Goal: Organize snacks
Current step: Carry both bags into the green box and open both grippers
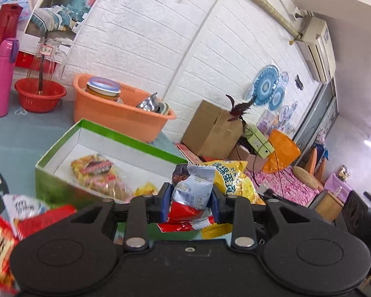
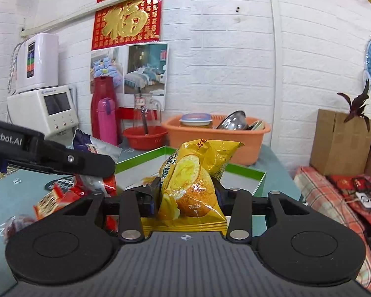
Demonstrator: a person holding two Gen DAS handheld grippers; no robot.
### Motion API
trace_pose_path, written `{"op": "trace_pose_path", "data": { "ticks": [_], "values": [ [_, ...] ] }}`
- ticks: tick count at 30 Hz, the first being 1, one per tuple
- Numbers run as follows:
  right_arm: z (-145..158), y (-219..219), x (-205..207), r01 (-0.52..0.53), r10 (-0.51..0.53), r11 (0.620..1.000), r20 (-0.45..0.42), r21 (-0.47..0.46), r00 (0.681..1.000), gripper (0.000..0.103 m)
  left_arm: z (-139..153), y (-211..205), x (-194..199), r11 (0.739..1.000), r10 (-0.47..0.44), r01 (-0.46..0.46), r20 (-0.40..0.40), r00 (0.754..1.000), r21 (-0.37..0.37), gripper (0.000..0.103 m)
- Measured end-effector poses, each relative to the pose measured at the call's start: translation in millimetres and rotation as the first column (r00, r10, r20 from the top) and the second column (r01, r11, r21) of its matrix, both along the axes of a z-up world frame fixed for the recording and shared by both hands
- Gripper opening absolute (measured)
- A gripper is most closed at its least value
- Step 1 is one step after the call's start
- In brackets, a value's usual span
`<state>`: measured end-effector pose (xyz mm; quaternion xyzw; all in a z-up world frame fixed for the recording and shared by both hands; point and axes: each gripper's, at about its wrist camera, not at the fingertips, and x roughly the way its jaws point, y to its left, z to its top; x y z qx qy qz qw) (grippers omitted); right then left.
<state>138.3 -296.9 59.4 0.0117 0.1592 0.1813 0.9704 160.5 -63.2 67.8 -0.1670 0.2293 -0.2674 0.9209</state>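
Pointing slightly downward, the left hand-held gripper clamps a silver-red packet above the surface. Beside it, the right hand-held gripper squeezes a yellow bag near the green box.

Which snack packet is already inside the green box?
The orange-yellow packet with the red label, lying on the floor of the green box. The others are outside: a red-and-silver packet and a yellow cake bag are in the grippers.
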Motion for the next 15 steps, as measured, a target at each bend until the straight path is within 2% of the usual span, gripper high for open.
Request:
{"op": "trace_pose_path", "data": {
  "ticks": [5, 8, 15],
  "values": [
    [-8, -3, 39, 0.044, -0.043, 0.999, 0.015, -0.033, 0.999, 0.070, -4, 2, 50, 0.998, 0.051, -0.052, -0.031, 0.998, -0.030, 0.070],
    [-18, -6, 62, 0.066, -0.066, 0.997, 0.002, -0.044, 0.998, 0.070, -10, 0, 79, 0.997, 0.076, -0.078, -0.060, 0.995, -0.023, 0.070],
    [-41, -3, 103, 0.057, -0.058, 0.998, -0.041, -0.032, 0.997, 0.070, -30, -7, 130, 0.997, 0.075, -0.076, -0.117, 0.990, -0.006, 0.071]
  ]
}}
